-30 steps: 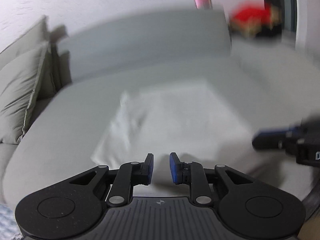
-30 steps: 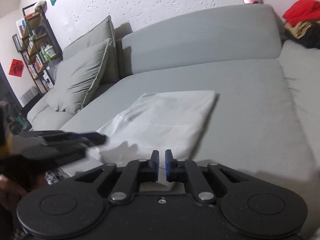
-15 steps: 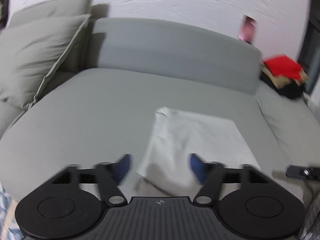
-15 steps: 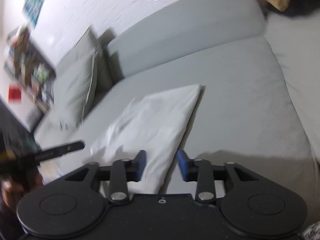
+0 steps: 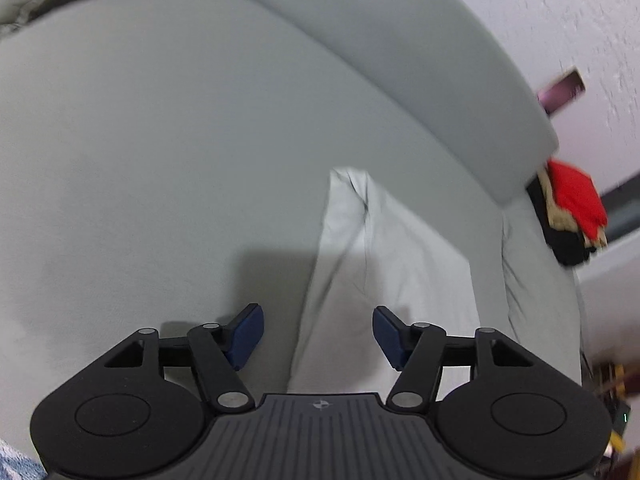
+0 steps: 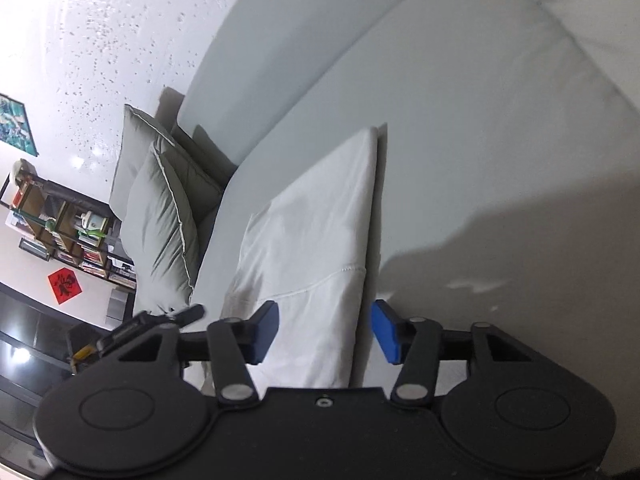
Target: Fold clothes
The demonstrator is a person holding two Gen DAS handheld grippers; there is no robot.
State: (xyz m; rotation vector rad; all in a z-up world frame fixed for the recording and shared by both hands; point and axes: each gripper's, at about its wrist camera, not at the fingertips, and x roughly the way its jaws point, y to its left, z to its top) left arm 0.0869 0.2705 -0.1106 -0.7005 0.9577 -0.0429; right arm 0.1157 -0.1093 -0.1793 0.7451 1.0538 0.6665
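Note:
A white folded garment (image 5: 384,264) lies flat on the grey sofa seat (image 5: 160,152). My left gripper (image 5: 318,334) is open and empty, its blue pads astride the garment's near left edge. In the right wrist view the same garment (image 6: 312,240) runs away from me, with a stitched hem across its near part. My right gripper (image 6: 325,334) is open and empty, its jaws spread over the garment's near right edge. The left gripper's tip (image 6: 176,316) shows at the left of the right wrist view.
The sofa backrest (image 5: 400,52) runs behind the garment. A red and black clothes pile (image 5: 572,212) sits at the sofa's far right end. Grey cushions (image 6: 168,216) lean at the other end, with a bookshelf (image 6: 68,236) beyond them.
Both grippers went from nearly shut to wide open. Both have tilted and swung in closer over the near edge of the garment, which lies still.

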